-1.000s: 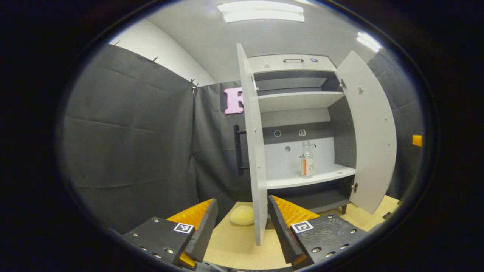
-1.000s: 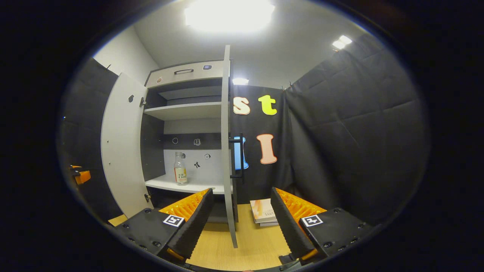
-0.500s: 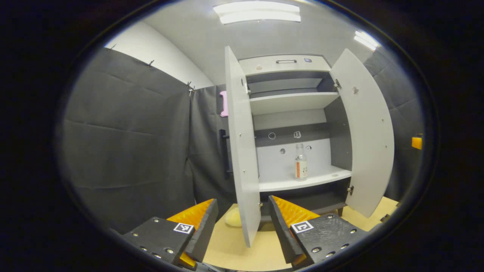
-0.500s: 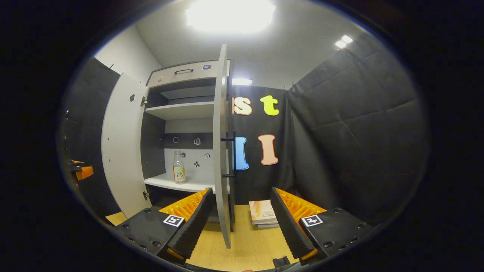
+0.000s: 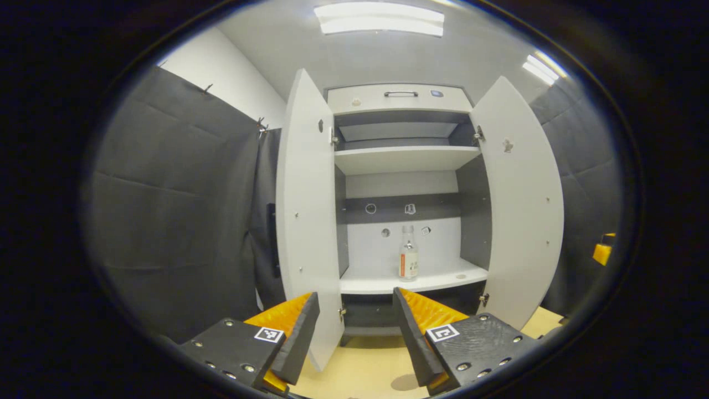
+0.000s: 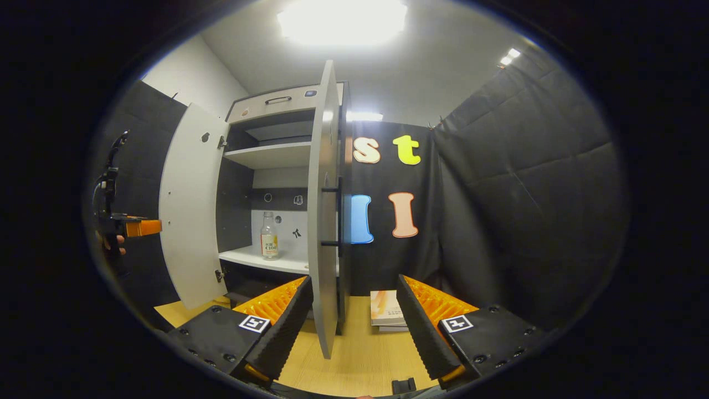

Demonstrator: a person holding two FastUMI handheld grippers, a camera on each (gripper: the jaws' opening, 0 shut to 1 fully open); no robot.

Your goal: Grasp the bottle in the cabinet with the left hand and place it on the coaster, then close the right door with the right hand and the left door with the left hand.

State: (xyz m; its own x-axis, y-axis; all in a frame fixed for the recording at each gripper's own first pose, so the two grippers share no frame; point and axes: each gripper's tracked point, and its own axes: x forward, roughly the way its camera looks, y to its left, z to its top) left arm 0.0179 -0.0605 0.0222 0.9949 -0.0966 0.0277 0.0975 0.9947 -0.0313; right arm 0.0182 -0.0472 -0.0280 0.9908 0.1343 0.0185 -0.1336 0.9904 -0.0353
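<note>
While both grippers [image 5: 354,310] [image 6: 354,305] stay open, the left view has swung to face the bottle [image 5: 409,260] squarely between both doors [image 5: 307,221].

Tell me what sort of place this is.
Probably a staged recording booth, not a real home: black cloth wall hangs on each side, a lone white cabinet stands with both doors open on a wooden tabletop, and one bottle sits on its lower shelf.
</note>
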